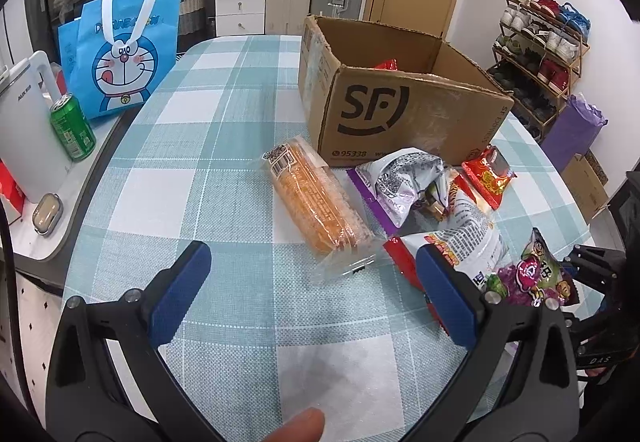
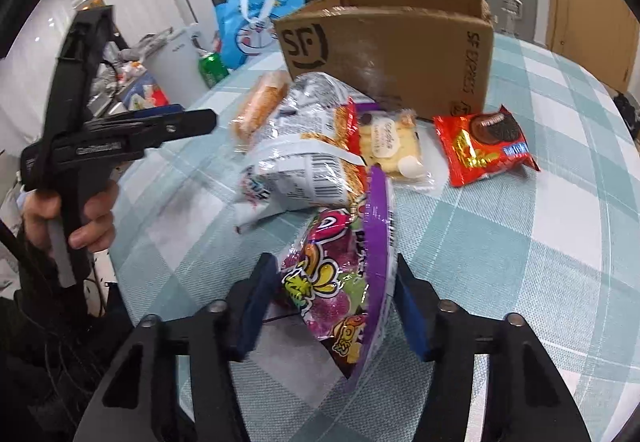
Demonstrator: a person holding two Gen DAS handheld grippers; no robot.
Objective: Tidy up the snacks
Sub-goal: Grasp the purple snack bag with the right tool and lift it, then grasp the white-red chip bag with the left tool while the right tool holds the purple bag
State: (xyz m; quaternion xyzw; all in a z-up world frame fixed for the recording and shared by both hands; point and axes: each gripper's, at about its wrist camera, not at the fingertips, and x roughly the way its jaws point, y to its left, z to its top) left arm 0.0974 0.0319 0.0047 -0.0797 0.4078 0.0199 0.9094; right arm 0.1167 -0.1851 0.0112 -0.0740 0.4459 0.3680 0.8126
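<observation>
An open SF cardboard box (image 1: pixel 400 109) stands on the checked table (image 1: pixel 200 177), with a red packet inside it. In front lie an orange cracker pack (image 1: pixel 316 201), a silver-purple bag (image 1: pixel 400 177), a white noodle bag (image 1: pixel 468 238), a red cookie packet (image 2: pixel 486 143) and a pale biscuit pack (image 2: pixel 390 145). My left gripper (image 1: pixel 316 298) is open and empty, just short of the cracker pack. My right gripper (image 2: pixel 334 306) is shut on a purple gummy bag (image 2: pixel 340 274), which it holds tilted above the table.
A blue Doraemon bag (image 1: pixel 124 53), a green can (image 1: pixel 72 125) and a white kettle (image 1: pixel 28 137) stand on the side counter at left. A shoe rack (image 1: pixel 540 53) and a purple bag (image 1: pixel 572 133) stand to the right of the table.
</observation>
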